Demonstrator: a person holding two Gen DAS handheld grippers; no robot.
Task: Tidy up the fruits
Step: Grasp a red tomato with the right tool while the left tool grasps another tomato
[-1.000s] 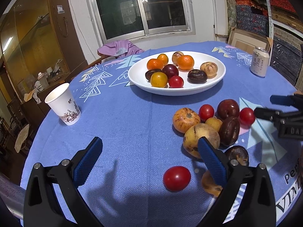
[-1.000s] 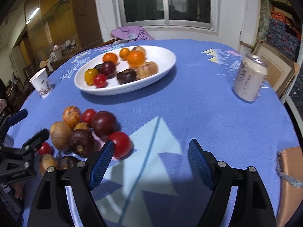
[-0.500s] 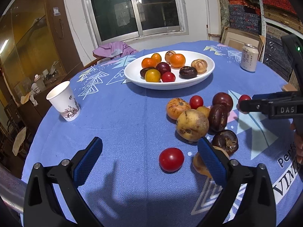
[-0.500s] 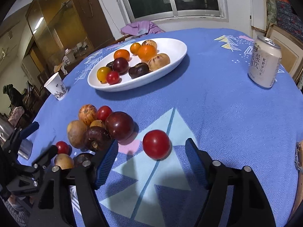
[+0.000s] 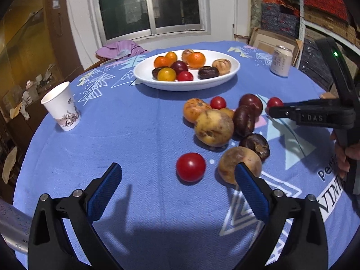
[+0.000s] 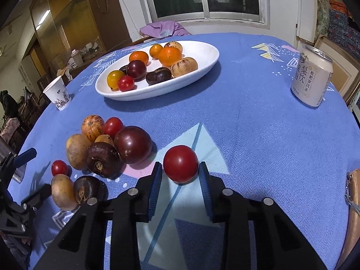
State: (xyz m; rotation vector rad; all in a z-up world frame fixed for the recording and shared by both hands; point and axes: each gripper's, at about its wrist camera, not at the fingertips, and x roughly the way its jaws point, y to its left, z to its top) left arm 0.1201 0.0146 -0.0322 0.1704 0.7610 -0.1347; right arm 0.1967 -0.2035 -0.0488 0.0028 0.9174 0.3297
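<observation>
A white oval plate (image 5: 229, 76) (image 6: 202, 69) holds several fruits at the table's far side. A loose pile of fruits (image 5: 216, 126) (image 6: 105, 148) lies on the blue tablecloth. My right gripper (image 6: 180, 168) has its pads closing around a red tomato (image 6: 180, 163) (image 5: 275, 102) beside the pile; the pads look to be touching its sides. It shows side-on in the left wrist view (image 5: 270, 110). My left gripper (image 5: 177, 180) is open and empty above the cloth, with another red tomato (image 5: 190, 167) between and beyond its fingers.
A paper cup (image 5: 61, 106) (image 6: 57, 95) stands at the left. A drink can (image 5: 281, 60) (image 6: 311, 76) stands at the right. A purple cloth (image 5: 119, 49) hangs on a chair behind the table. A tan bag (image 6: 353, 213) lies at the right edge.
My right gripper moved forward onto the red tomato and its jaws narrowed around it. My left gripper drew back and higher, staying open.
</observation>
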